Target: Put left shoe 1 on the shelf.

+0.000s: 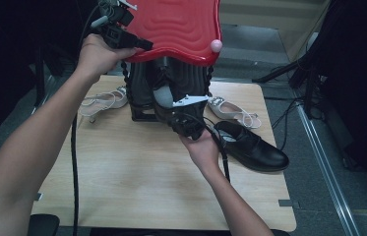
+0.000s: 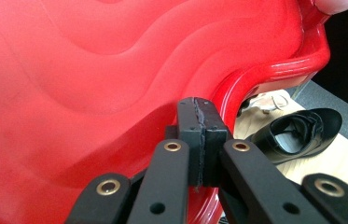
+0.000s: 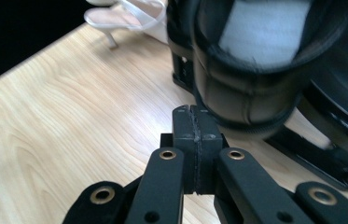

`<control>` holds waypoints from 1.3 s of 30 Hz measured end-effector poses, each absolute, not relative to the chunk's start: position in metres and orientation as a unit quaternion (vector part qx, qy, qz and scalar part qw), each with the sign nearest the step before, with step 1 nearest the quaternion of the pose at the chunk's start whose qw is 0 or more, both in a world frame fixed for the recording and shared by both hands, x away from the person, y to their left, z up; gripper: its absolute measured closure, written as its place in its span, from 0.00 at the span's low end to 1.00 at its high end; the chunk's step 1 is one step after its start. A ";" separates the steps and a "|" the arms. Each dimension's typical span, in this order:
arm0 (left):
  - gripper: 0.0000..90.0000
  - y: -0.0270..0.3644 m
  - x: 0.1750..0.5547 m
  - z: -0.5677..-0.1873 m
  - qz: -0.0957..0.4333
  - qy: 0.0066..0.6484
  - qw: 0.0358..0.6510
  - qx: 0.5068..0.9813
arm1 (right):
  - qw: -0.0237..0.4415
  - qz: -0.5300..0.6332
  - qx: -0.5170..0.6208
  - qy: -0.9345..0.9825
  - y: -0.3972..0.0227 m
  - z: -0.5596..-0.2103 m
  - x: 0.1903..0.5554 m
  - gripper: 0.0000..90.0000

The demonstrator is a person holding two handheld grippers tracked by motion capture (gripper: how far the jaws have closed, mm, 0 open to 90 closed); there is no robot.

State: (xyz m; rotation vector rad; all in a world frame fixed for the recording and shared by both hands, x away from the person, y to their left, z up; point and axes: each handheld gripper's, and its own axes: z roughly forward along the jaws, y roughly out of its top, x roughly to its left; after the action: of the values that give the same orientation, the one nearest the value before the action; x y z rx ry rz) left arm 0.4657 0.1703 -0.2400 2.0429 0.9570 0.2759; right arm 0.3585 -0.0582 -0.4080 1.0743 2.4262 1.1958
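A red wavy lid [image 1: 176, 29] [image 2: 92, 70] is tilted up over a black stand [image 1: 141, 115] [image 3: 311, 154] at the back of the wooden table [image 1: 137, 182]. My left gripper [image 1: 144, 45] [image 2: 201, 116] is at the lid's left edge, its pads pressed together with nothing visible between them and its tips against the red surface. A black shoe [image 1: 164, 93] [image 3: 251, 88] with a grey lining stands in the stand. My right gripper [image 1: 166, 112] [image 3: 194, 123] is shut and empty, its tips just in front of that shoe's heel.
A second black lace-up shoe [image 1: 252, 145] [image 2: 297, 133] lies on the table's right side. One white sandal [image 1: 103, 101] [image 3: 129, 16] lies left of the stand and another white sandal [image 1: 232, 110] right of it. A pink knob [image 1: 216, 45] sits on the lid's right edge.
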 end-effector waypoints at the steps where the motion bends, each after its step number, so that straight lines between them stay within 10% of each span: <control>1: 1.00 0.170 0.466 -0.240 0.110 0.382 0.421 0.815 | 0.115 0.408 0.367 0.828 -0.058 -0.408 0.359 1.00; 39: 1.00 0.170 0.465 -0.240 0.112 0.383 0.422 0.814 | 0.110 0.434 0.406 0.797 -0.016 -0.398 0.409 1.00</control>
State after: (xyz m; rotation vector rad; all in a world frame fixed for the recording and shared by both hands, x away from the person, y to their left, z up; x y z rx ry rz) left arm 0.4649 0.1698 -0.2404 2.0392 0.9596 0.2809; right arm 0.4089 -0.0156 -0.3979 1.1919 2.3415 1.2751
